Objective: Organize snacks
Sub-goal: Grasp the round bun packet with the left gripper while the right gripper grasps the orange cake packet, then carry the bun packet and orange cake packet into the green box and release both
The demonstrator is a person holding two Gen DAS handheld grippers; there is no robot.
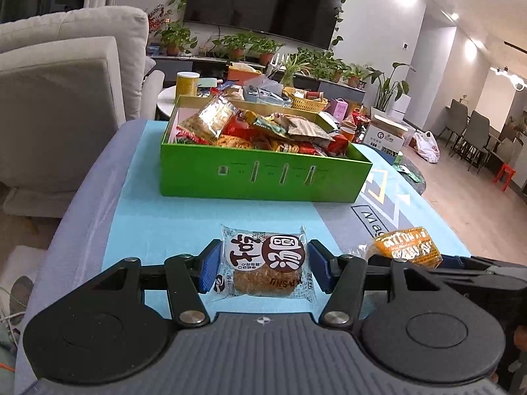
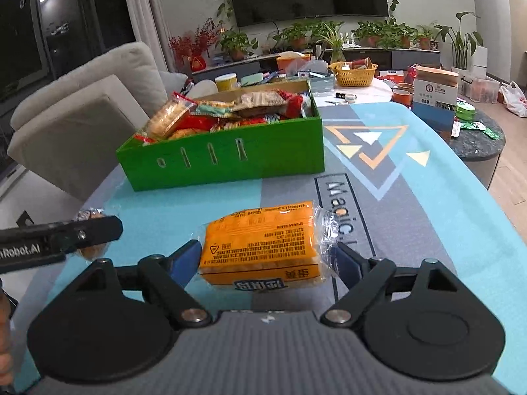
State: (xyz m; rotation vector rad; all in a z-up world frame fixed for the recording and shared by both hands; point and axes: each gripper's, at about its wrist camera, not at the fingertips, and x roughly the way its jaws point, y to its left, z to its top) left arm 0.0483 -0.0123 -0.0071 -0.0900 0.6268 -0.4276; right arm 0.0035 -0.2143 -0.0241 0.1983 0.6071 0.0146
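Blue pads of the left gripper [image 1: 262, 271] pinch a clear-wrapped round cracker packet [image 1: 265, 265] by its two side edges, the packet lying flat between the jaws above the teal mat of the counter [image 1: 171, 217]; ahead of the jaws stands the green box [image 1: 263, 177], heaped with mixed snack packets, and just off to their right shows the orange packet in the other hand's tool. In the right wrist view, the right gripper [image 2: 268, 260] has its jaws spread wide yet closed across the orange biscuit packet [image 2: 262, 247], pads at its crinkled ends, with the box ahead and to the left. Both snacks seem to be in carry toward the box; next, each likely needs lifting over the near wall before release.
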